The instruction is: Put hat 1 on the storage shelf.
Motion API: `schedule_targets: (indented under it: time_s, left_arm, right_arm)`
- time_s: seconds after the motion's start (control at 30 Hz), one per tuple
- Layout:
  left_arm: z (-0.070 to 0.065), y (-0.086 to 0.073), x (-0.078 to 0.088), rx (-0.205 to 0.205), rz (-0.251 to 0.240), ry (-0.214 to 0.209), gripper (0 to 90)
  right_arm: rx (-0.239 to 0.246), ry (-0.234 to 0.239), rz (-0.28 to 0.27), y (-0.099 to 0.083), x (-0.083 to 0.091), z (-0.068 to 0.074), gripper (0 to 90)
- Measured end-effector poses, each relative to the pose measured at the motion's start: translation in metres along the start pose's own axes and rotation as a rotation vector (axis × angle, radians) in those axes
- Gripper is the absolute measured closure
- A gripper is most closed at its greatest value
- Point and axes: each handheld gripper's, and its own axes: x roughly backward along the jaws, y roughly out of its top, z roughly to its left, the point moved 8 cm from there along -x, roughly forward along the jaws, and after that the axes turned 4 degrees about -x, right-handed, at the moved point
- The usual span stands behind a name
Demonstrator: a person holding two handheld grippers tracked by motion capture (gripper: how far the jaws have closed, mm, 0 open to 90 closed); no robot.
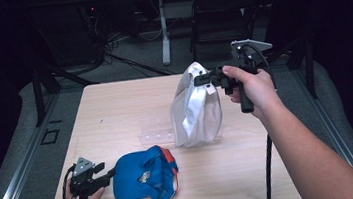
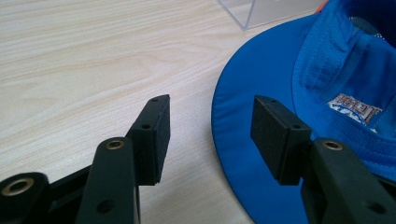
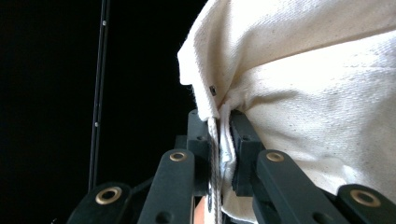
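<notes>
Your right gripper, held level with your forearm stretched over the table, is clamped on the white cloth hanging above it. Your left gripper rests low, jaws apart, beside the blue cap.

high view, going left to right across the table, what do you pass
left hand-held gripper with jaws open → blue fabric cap with orange trim lying on the light wood table → cream-white cloth cap lifted above the table → right hand-held gripper shut on its edge
</notes>
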Motion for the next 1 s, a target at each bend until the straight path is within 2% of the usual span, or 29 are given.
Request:
schedule_targets:
  time_s: [0.2, 0.23, 0.3, 0.43, 0.5, 0.57, 0.6, 0.8, 0.93, 1.0]
  left_arm:
    - [-0.002, 0.001, -0.001, 0.000, -0.009, -0.005, 47.9]
    - [-0.003, 0.000, 0.000, -0.006, 0.007, -0.011, 47.9]
    - [-0.003, 0.001, -0.001, -0.014, 0.008, -0.013, 47.9]
    - [-0.004, 0.001, -0.001, -0.012, 0.007, -0.014, 47.9]
    - [-0.004, 0.002, -0.002, -0.013, -0.006, -0.011, 47.9]
    - [-0.004, 0.001, -0.001, -0.016, 0.008, -0.015, 47.9]
    - [-0.004, 0.002, -0.002, -0.013, -0.005, -0.012, 47.9]
    - [-0.005, 0.002, -0.004, -0.012, -0.006, -0.013, 47.9]
    - [-0.006, 0.002, -0.003, -0.026, 0.011, -0.020, 47.9]
    - [-0.007, 0.003, -0.004, -0.019, -0.006, -0.017, 47.9]
  right_arm:
    - [-0.002, -0.003, -0.014, 0.011, -0.007, 0.007, 81.2]
    - [-0.002, -0.004, -0.015, 0.012, -0.008, 0.008, 81.2]
    - [-0.006, -0.006, -0.021, 0.017, -0.013, 0.010, 81.2]
    - [-0.009, -0.022, -0.024, 0.021, -0.019, 0.010, 81.2]
    - [-0.011, -0.022, -0.022, 0.024, -0.024, 0.010, 81.2]
    - [-0.013, -0.025, -0.022, 0.026, -0.029, 0.010, 81.2]
    - [-0.013, -0.025, -0.022, 0.026, -0.029, 0.010, 81.2]
    - [-0.017, -0.030, -0.018, 0.031, -0.042, 0.010, 81.2]
    - [-0.023, -0.033, -0.017, 0.033, -0.050, 0.009, 81.2]
    - [-0.025, -0.031, -0.016, 0.035, -0.054, 0.008, 81.2]
